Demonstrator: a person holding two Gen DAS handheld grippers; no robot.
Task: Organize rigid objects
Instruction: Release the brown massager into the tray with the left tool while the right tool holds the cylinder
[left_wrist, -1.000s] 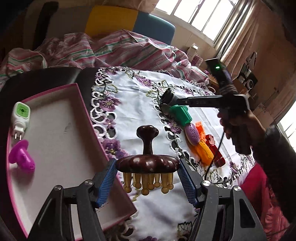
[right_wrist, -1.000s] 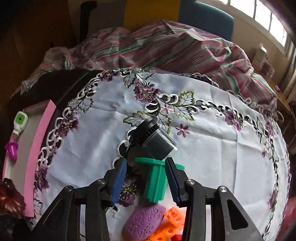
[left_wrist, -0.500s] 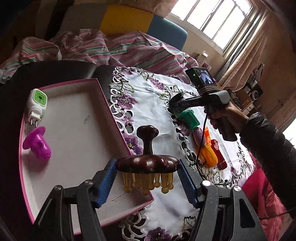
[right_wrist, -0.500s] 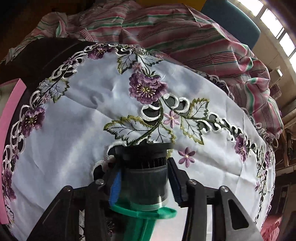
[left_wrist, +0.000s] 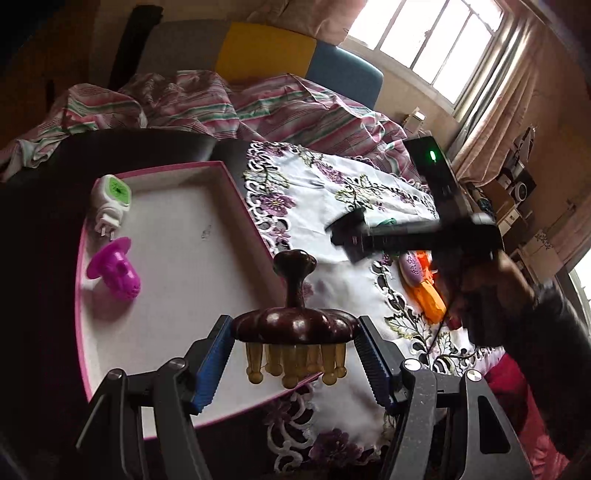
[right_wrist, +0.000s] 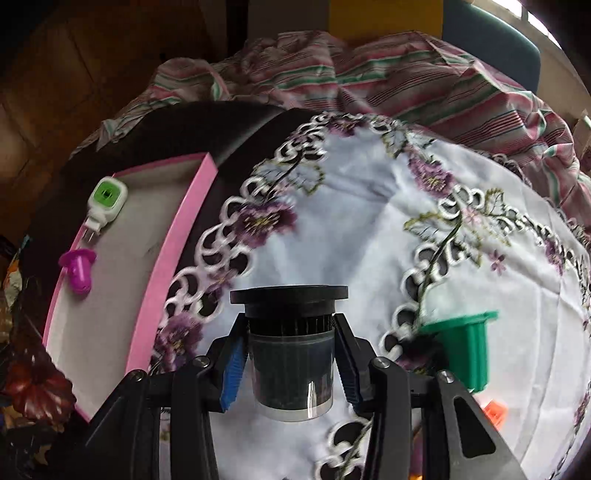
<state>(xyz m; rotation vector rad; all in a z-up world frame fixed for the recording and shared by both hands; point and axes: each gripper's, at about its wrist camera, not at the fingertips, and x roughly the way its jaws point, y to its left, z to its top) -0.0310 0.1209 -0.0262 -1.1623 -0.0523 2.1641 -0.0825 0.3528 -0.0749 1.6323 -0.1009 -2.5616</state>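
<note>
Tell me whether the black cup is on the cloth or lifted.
Lifted. The right hand-held gripper clamps the black cup on both sides, and the white cloth shows below its base.

The right gripper (left_wrist: 354, 236) is smeared with blur; an orange toy (right_wrist: 495, 413) hides behind its finger, and the embroidered tablecloth (right_wrist: 369, 229) blurs.

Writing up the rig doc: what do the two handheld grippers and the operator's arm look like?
Both the left gripper and right gripper are black angular linkages with silver pivot screws and ribbed blue finger pads. Seen from the left wrist, the right unit is a black pistol-grip body carrying a lit green LED and a thin black cable. The hand is bare, with a dark sleeve.
</note>
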